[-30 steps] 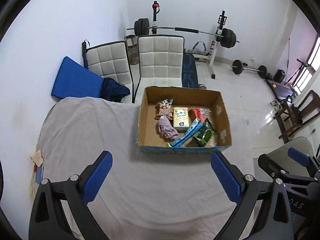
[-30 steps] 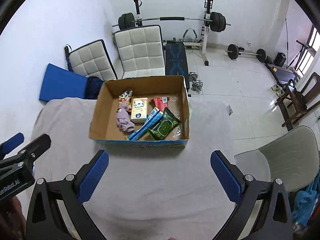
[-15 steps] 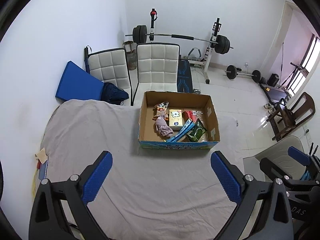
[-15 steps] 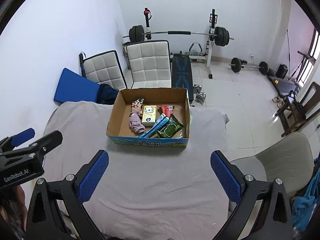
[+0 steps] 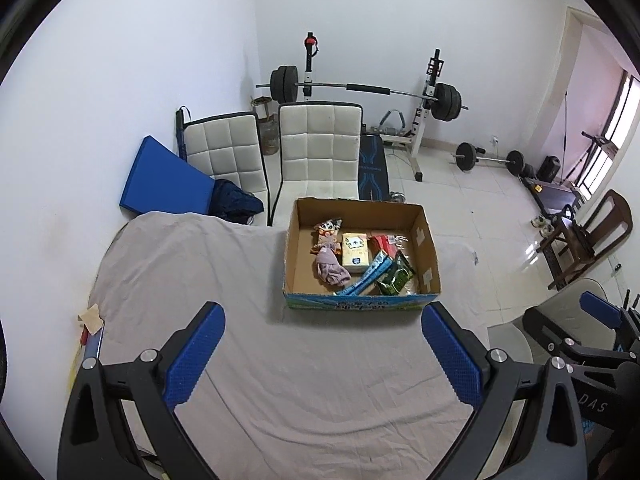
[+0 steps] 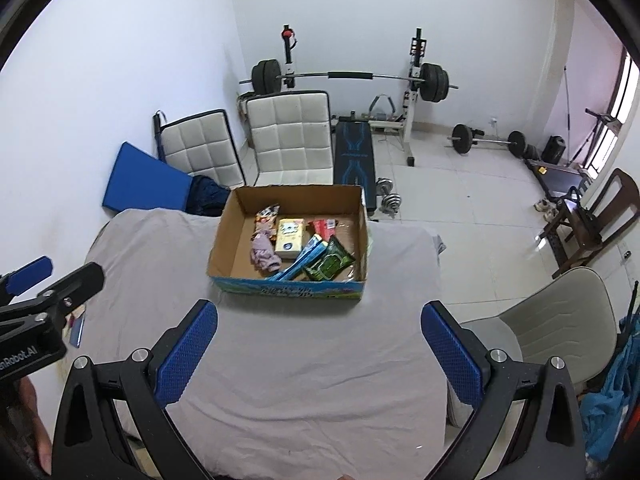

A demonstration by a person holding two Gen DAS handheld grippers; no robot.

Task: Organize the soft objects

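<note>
An open cardboard box (image 5: 428,256) (image 6: 224,240) stands on a table under a grey cloth (image 5: 200,280) (image 6: 304,352). In it lie a pink crumpled cloth (image 5: 330,270) (image 6: 262,256), a yellow tissue pack (image 5: 355,252) (image 6: 290,238), a blue tube (image 5: 366,278) (image 6: 300,262), a green wipes pack (image 5: 396,278) (image 6: 330,266), a red packet (image 5: 382,242) and a patterned snack bag (image 5: 326,230). My left gripper (image 5: 322,354) is open and empty, well back from the box. My right gripper (image 6: 318,350) is also open and empty.
Two white padded chairs (image 5: 316,152) and a blue mat (image 5: 164,180) stand behind the table. A barbell rack (image 5: 360,90) stands by the far wall. A grey chair (image 6: 560,328) is to the right of the table. Wooden chairs (image 5: 588,236) are at far right.
Both grippers have pulled back and up from the box, so it looks smaller and more of the room shows. Both stay open and empty.
</note>
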